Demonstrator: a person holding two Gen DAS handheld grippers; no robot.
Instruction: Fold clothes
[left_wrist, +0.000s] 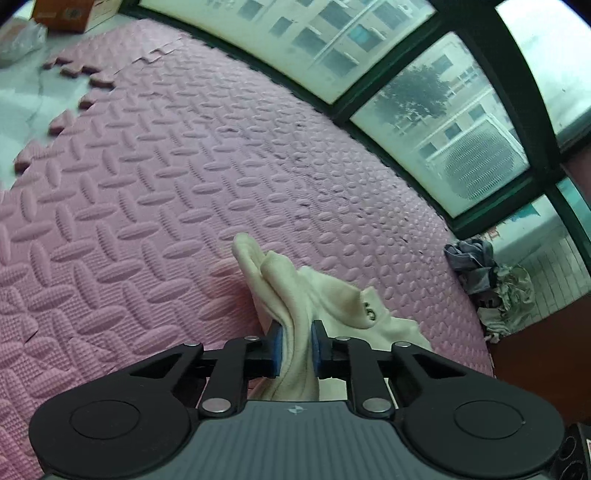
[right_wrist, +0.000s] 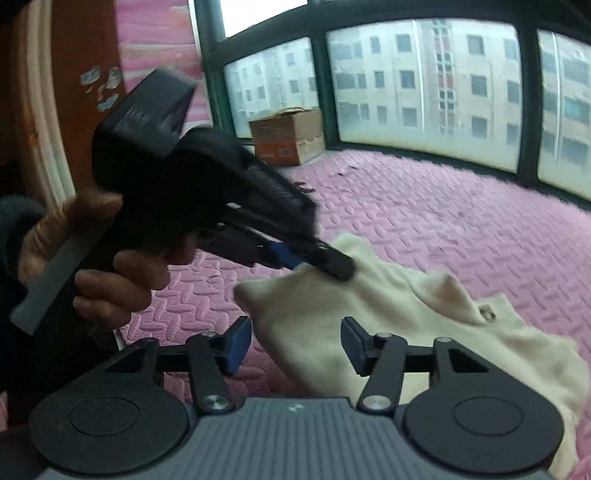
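Cream garment (left_wrist: 295, 295), soft knit, lies bunched on the pink foam floor mat (left_wrist: 166, 166). One gathered fold stands up between the left gripper (left_wrist: 296, 341) fingers; both blue pads (left_wrist: 277, 341) press into the cloth from either side, so this one is clenched on the fabric. Beyond the fingertips the fold rises to a rounded tip; to the right of the fingers a flap with a small dark printed mark droops toward the mat.

In the right wrist view the same garment (right_wrist: 388, 332) spreads from between the right gripper (right_wrist: 295, 343) fingers out to the right and toward the lower edge. Right fingers stand apart, released; cloth lies between them, but neither pad (right_wrist: 236, 343) presses on it. No earlier view to compare.

Just ahead of the right fingers, the left gripper (right_wrist: 314, 258) shows from the side, blurred, its tip pinching the garment's far upper edge. A hand (right_wrist: 110, 273) in a dark sleeve wraps its handle.

Farther out: mat with raised oval tread and jigsaw edges; a crumpled grey and white pile of clothes (left_wrist: 487, 280) at the mat's right edge, well apart from the fingers; cardboard box (right_wrist: 288, 136) against the dark green window frame (right_wrist: 321, 92); apartment blocks outside.
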